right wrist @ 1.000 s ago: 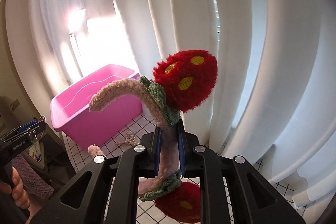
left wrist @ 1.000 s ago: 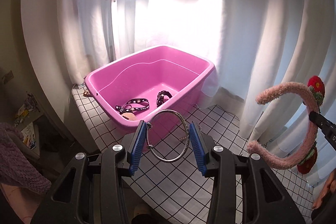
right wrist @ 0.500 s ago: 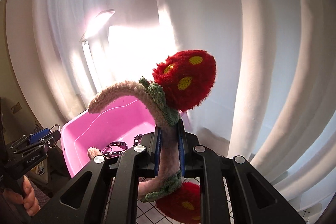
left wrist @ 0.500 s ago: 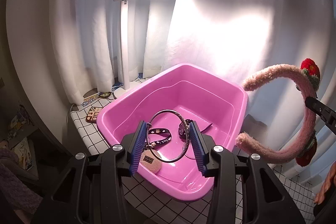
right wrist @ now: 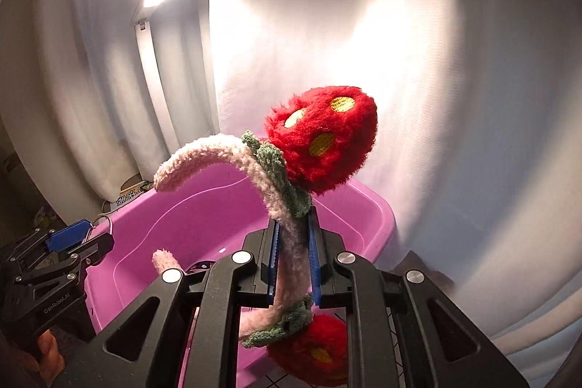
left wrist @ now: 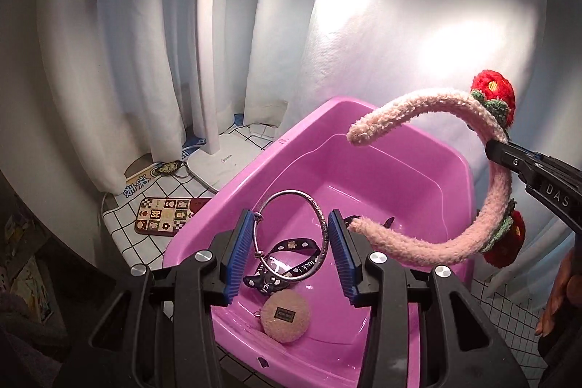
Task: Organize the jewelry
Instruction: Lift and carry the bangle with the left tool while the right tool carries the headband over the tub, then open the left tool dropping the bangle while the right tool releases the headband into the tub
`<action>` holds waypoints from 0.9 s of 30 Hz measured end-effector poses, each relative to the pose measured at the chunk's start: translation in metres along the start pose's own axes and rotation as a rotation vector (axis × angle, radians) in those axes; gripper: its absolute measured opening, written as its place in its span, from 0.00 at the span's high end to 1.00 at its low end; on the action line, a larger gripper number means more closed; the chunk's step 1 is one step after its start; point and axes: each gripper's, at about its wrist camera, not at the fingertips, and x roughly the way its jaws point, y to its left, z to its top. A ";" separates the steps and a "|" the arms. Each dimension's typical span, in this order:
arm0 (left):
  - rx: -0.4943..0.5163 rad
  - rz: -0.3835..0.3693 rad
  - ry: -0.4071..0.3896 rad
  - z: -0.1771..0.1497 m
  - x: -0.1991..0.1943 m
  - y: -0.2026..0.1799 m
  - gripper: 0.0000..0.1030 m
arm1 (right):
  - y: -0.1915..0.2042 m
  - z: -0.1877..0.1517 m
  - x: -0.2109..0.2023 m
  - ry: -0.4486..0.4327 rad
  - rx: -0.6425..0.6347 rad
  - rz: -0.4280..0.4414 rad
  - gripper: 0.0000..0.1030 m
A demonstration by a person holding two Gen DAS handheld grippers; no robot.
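Pink tub (left wrist: pixel 429 148) open at top; far half of floor bare, entry possible from above. Near half occupied by black strap (left wrist: pixel 291 260) and round pad (left wrist: pixel 285 315). Silver bangle (left wrist: pixel 291 239) held over near rim by left tongs (left wrist: pixel 291 253). Right side barred by fuzzy headband (left wrist: pixel 498 177) gripped in right tongs (right wrist: pixel 294 260), lower tip dipping into tub. Lamp post (left wrist: pixel 209 60) and curtain (left wrist: pixel 109 60) close behind left rim. Phone (left wrist: pixel 165 216) lies on desk (left wrist: pixel 123 235) beside tub.

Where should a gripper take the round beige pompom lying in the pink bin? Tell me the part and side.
Grip the pompom across its round body, from straight above. It lies flat and uncovered on the floor of the bin, and the bin's walls block any sideways approach.
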 end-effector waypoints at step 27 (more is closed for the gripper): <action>-0.034 0.024 0.275 0.005 0.082 0.017 0.59 | 0.018 -0.004 0.122 0.318 -0.033 -0.021 0.86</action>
